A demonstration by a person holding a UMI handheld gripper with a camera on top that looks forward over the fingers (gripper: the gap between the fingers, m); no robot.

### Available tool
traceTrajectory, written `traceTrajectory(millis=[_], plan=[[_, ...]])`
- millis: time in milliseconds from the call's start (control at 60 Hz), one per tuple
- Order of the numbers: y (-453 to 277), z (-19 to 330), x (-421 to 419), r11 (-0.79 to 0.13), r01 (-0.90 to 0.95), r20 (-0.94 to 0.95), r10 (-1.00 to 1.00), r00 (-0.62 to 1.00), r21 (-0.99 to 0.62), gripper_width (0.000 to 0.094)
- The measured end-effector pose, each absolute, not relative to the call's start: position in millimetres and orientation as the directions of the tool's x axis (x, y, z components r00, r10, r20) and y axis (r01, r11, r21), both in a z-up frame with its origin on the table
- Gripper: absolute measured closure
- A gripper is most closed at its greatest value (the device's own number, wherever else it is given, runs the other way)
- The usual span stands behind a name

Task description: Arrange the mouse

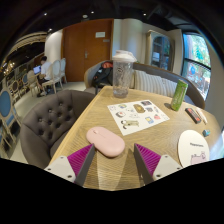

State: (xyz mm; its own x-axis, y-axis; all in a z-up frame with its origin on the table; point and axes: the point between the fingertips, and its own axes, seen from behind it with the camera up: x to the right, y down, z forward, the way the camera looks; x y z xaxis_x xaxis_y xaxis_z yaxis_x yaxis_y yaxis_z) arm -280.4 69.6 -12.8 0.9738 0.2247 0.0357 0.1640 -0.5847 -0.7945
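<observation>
A pale pink computer mouse [105,140] lies on the wooden table [90,118], just ahead of my fingers and a little toward the left one. My gripper [114,160] is open, with its magenta pads [80,158] wide apart and bare table between them. The mouse touches neither finger. Beyond the mouse lies a white printed sheet [138,115] with small pictures on it.
A tall clear tumbler [122,74] with a lid stands at the table's far side. A green can [178,95] and a dark small object [193,114] sit to the right, and a white round disc [193,150] lies near the right finger. A grey armchair [47,120] stands left of the table.
</observation>
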Motion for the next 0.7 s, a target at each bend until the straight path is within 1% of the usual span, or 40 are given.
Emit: traceTrajectory(millis=[250, 300, 350, 500, 567, 583, 600, 700], plan=[[94, -12, -304, -0.563, 0.217, 0.052, 0.294, 0.954, -0.798, 0.0116], [96, -13, -309, -0.564, 0.211, 0.043, 0.296, 0.954, -0.798, 0.0140], [96, -13, -311, -0.565, 0.195, 0.030, 0.288, 0.957, -0.802, 0.0188], [95, -14, -311, -0.573, 0.157, 0.019, 0.239, 0.971, -0.804, 0.0228], [94, -15, -310, -0.584, 0.136, 0.017, 0.205, 0.979, -0.800, 0.0229], [94, -15, -309, -0.589, 0.134, 0.018, 0.199, 0.980, -0.797, 0.0185], [93, -15, -309, -0.594, 0.130, 0.016, 0.193, 0.981, -0.794, 0.0232], [91, -15, -309, -0.608, 0.108, 0.009, 0.163, 0.987, -0.787, 0.0259]])
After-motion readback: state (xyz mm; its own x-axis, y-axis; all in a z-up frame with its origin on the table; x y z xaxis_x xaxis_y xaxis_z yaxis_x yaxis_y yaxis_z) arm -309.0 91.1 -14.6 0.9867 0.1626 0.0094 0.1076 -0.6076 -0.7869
